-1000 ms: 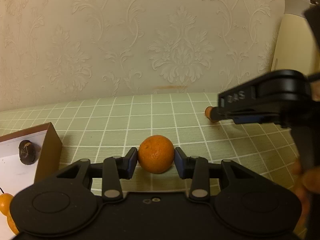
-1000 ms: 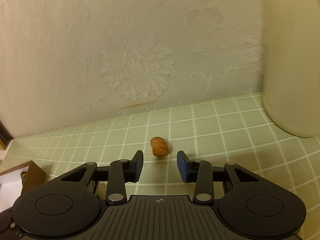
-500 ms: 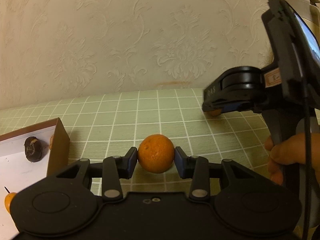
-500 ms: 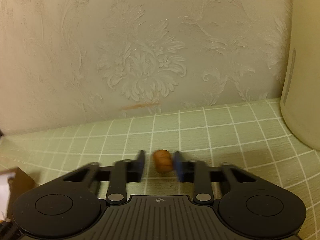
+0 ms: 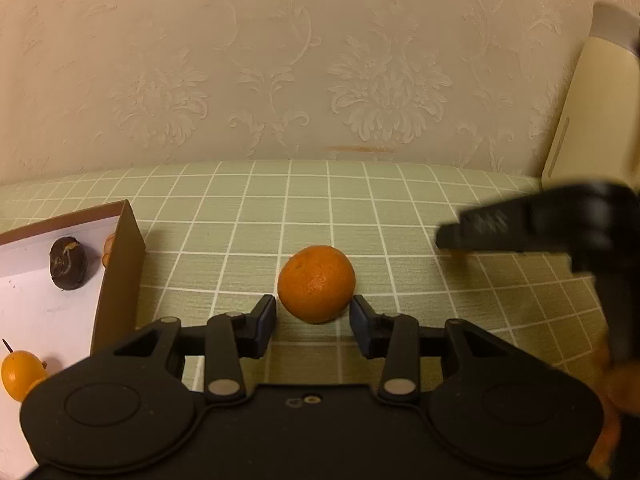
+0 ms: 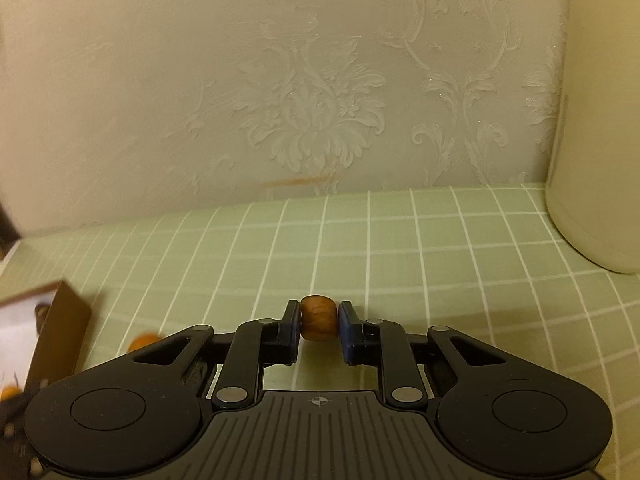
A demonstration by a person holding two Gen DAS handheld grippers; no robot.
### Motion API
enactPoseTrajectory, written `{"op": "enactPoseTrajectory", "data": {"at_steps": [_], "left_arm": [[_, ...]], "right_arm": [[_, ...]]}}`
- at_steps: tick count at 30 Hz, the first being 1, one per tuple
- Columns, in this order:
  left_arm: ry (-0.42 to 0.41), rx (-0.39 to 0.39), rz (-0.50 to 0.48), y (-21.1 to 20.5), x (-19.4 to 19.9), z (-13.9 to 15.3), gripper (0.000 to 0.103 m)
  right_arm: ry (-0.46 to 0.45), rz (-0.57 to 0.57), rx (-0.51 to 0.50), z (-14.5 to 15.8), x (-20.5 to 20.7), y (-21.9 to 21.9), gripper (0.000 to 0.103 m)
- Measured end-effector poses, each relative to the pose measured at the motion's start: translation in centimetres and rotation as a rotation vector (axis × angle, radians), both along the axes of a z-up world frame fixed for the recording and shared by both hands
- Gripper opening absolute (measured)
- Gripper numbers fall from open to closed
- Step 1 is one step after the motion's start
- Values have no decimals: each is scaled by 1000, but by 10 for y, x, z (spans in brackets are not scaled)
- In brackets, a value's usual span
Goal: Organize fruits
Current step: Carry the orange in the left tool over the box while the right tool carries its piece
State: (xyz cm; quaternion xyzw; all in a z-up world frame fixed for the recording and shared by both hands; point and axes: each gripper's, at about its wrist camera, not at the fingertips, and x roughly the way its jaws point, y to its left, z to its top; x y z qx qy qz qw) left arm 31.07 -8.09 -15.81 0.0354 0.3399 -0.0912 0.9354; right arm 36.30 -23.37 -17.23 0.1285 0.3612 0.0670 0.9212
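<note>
Tablecloth: orange now released.

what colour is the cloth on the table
Pale green with a white grid, the tablecloth shows best in the left wrist view.

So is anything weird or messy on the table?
Mostly tidy. An orange smear stains the wallpaper just above the tablecloth. One dark, shrivelled-looking fruit sits in the box with the orange ones. The orange lies loose in front of the left gripper.
</note>
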Motion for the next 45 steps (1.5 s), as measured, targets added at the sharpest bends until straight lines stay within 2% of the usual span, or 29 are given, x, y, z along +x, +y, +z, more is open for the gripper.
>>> {"op": "enactPoseTrajectory", "data": {"at_steps": [6, 13, 17, 22, 27, 31, 36, 45], "left_arm": [[-29, -4, -9, 1, -1, 3, 34], [-74, 38, -16, -8, 2, 1, 37], [-84, 50, -11, -10, 1, 1, 32], [-74, 22, -9, -6, 1, 1, 30], [-56, -16, -17, -2, -5, 3, 30], [-57, -18, -26, 0, -12, 8, 30], [-74, -28, -37, 7, -27, 21, 30], [-133, -31, -69, 24, -71, 53, 30]], "right_arm": [[16, 10, -36, 1, -20, -4, 20], [25, 5, -17, 1, -25, -8, 21], [32, 7, -17, 2, -22, -6, 21], [32, 24, -50, 4, -22, 2, 20], [42, 35, -39, 6, -26, 5, 20], [40, 29, -38, 14, -32, 5, 20], [37, 6, 3, 25, -57, 4, 20], [-75, 11, 33, 66, -115, 12, 20]]}}
